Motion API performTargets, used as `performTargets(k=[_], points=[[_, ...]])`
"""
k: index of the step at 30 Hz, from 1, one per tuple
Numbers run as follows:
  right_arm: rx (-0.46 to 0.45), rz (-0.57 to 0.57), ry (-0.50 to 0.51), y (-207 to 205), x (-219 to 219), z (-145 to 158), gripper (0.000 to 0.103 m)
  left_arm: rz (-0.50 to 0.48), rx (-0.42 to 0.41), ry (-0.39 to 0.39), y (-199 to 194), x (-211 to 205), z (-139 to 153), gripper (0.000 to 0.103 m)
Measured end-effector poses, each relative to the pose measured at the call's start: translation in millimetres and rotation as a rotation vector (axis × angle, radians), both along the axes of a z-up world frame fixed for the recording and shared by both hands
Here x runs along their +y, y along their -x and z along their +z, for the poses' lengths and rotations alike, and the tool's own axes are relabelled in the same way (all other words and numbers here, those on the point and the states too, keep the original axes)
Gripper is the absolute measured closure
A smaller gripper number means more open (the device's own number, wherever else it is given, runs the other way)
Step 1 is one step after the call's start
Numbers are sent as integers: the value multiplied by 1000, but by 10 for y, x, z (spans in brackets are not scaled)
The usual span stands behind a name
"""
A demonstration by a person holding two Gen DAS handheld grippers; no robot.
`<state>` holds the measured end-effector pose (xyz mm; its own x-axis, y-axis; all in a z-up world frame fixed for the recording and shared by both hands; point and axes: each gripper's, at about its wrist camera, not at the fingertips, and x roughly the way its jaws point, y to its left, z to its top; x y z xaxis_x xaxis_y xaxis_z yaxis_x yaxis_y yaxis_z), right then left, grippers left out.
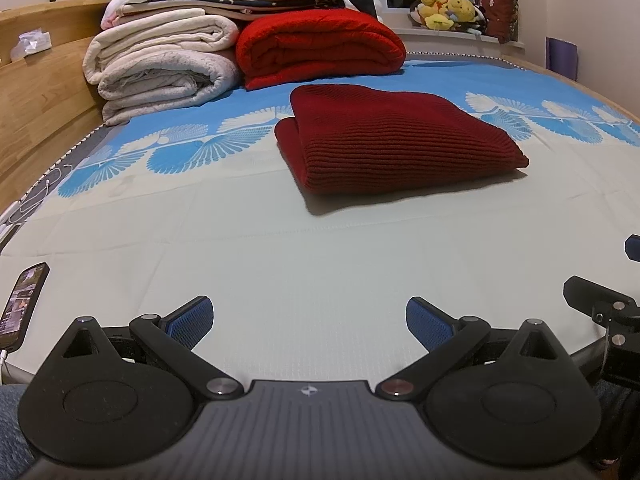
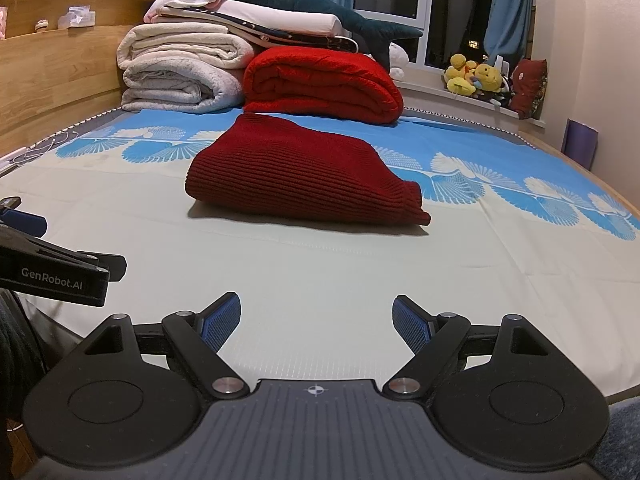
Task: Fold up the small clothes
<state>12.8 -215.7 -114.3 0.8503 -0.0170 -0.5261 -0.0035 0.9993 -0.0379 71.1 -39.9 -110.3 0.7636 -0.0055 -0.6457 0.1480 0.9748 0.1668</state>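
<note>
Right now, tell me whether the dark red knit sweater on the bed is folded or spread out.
Folded. The dark red sweater lies as a compact, thick rectangle on the bed sheet, with doubled layers showing at its rounded near edge.

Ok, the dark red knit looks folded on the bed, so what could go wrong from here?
1. The dark red knit sweater is a loose, thick bundle; lifting it by one edge may unfold it.
2. It lies close to the bright red blanket; a claw reaching over could snag that too.
3. The phone sits at the mattress edge beside the left claw; a bump may knock it off.
</note>
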Motion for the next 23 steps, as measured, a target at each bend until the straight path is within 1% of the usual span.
performTargets(k=[12,20,23], points=[[5,10,2,-9,17,10,18,5,13,-16,-29,-28,-42,0],[-1,25,2,6,37,10,16,-1,18,7,-43,-18,-35,0],[2,35,3,4,49,10,16,11,26,36,-53,26,-18,0]])
